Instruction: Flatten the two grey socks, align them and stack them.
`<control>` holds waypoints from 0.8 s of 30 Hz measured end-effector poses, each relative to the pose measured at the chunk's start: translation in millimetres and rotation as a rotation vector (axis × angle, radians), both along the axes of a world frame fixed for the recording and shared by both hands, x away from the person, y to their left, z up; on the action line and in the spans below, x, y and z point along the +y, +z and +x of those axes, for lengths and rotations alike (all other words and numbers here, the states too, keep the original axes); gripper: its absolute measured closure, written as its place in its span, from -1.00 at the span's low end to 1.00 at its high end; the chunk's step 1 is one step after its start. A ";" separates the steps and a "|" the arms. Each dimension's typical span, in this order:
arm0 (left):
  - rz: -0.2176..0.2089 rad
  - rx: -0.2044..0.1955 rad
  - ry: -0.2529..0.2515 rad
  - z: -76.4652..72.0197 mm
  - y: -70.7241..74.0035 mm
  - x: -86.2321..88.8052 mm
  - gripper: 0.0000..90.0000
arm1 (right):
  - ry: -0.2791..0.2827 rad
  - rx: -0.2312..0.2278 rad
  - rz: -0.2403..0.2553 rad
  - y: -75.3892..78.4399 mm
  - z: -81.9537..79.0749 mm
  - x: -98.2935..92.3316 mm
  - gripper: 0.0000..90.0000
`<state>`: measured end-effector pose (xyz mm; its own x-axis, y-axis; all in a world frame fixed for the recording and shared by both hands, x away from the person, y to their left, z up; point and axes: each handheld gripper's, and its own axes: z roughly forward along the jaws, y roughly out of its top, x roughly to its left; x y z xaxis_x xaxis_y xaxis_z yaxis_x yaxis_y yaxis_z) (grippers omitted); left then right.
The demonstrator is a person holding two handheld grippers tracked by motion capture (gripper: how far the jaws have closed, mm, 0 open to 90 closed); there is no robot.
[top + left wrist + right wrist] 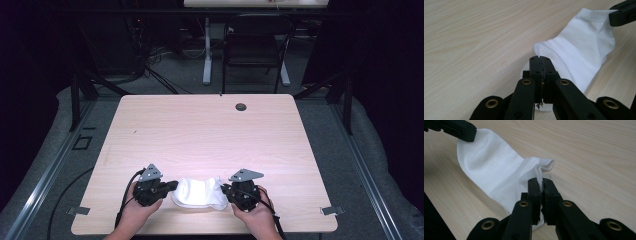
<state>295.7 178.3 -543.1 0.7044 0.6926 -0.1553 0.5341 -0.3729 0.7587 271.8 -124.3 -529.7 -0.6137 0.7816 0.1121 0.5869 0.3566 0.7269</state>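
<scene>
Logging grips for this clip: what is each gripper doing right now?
Left gripper: closed on one end of the white sock.
Right gripper: closed on the sock's other end.

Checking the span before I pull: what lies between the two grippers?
In the high view, the white cotton sock spans from left gripper to right gripper.

A pale wooden worktop [210,130] fills the frame's middle, with a round grommet hole [241,106] near its far edge. Beyond, at upper centre, stands a dark chair [256,47].
</scene>
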 end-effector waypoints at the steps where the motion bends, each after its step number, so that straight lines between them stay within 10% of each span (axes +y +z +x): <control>1: -0.003 0.004 0.004 0.5 -1.3 0.1 0.99 | -0.002 0.003 0.003 -2.1 0.7 -0.9 0.92; 24: 0.049 0.035 0.003 0.5 -18.0 -1.1 0.99 | -0.006 0.057 -0.011 -20.4 4.9 -1.4 0.91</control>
